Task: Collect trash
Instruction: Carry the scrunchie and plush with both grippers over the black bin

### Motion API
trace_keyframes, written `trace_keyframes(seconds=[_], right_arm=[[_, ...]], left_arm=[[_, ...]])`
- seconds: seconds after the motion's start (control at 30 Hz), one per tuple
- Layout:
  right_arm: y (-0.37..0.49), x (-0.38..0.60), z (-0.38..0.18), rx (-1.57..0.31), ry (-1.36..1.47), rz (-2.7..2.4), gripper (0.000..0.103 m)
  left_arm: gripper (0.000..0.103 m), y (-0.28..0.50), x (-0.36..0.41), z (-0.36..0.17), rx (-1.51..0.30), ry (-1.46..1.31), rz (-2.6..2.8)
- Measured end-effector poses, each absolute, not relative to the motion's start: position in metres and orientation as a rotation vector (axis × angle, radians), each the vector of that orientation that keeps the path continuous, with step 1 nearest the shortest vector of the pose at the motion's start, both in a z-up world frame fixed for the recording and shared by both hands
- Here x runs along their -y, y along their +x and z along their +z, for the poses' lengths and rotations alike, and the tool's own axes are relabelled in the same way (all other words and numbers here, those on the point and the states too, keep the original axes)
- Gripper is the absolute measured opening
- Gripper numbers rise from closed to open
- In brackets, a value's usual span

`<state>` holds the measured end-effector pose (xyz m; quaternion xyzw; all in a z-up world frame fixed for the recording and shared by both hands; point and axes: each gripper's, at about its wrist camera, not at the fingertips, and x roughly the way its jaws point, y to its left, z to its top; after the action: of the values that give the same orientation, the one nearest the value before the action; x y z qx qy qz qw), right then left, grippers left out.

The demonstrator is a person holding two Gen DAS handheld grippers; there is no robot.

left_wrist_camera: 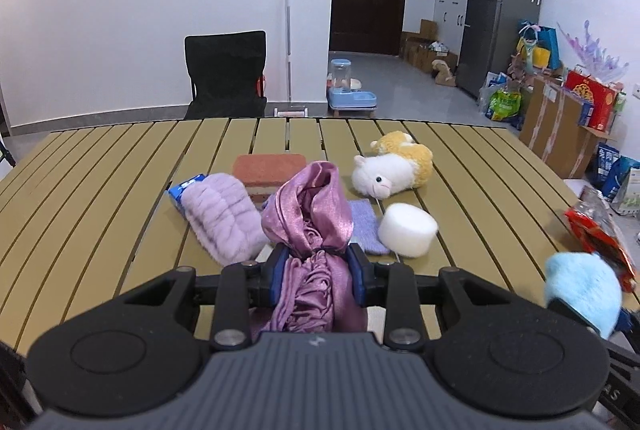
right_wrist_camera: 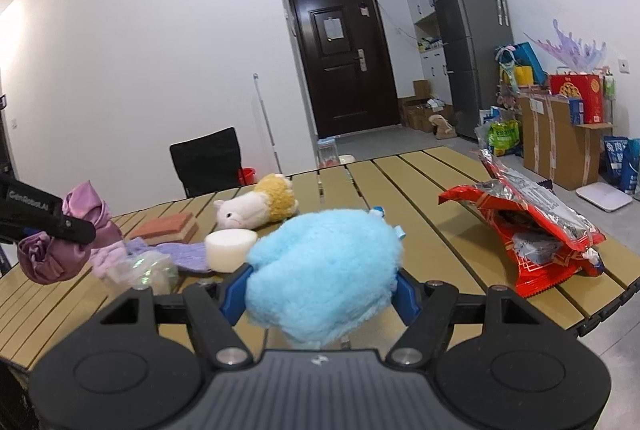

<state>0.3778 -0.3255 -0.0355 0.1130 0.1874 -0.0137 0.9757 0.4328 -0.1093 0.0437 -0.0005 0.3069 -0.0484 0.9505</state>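
Observation:
My left gripper [left_wrist_camera: 318,262] is shut on a shiny purple satin cloth [left_wrist_camera: 310,214] and holds it above the slatted table [left_wrist_camera: 100,190]; the cloth also shows in the right wrist view [right_wrist_camera: 68,238]. My right gripper [right_wrist_camera: 322,282] is shut on a fluffy light-blue plush thing [right_wrist_camera: 324,270], which also shows at the right edge of the left wrist view [left_wrist_camera: 582,288]. An open red snack bag [right_wrist_camera: 532,226] lies on the table to the right. A crumpled clear wrapper [right_wrist_camera: 146,270] lies left of the right gripper.
On the table lie a lilac furry item [left_wrist_camera: 224,214], a blue packet [left_wrist_camera: 182,190], a red-brown sponge block [left_wrist_camera: 270,170], a plush alpaca [left_wrist_camera: 394,166], a white foam cylinder [left_wrist_camera: 408,230] and a lavender knit cloth [left_wrist_camera: 366,226]. A black chair [left_wrist_camera: 226,74] stands behind the table.

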Motion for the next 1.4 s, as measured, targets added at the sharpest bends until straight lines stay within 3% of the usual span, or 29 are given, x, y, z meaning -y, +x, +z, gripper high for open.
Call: trace_keyframes(seconds=[0.57,1.4], right_arm=[[0.310,0.294,-0.024,-0.325,0.162,0.059,0.069],[0.220,0.242,-0.065,-0.460,0.115,0.143,0.069]], left_arm=[[0.032,0.318,0.077,0.052,-0.544,-0.042,-0.124],[0.032,0.203,0.029,0.000,-0.599,-0.044,-0.085]])
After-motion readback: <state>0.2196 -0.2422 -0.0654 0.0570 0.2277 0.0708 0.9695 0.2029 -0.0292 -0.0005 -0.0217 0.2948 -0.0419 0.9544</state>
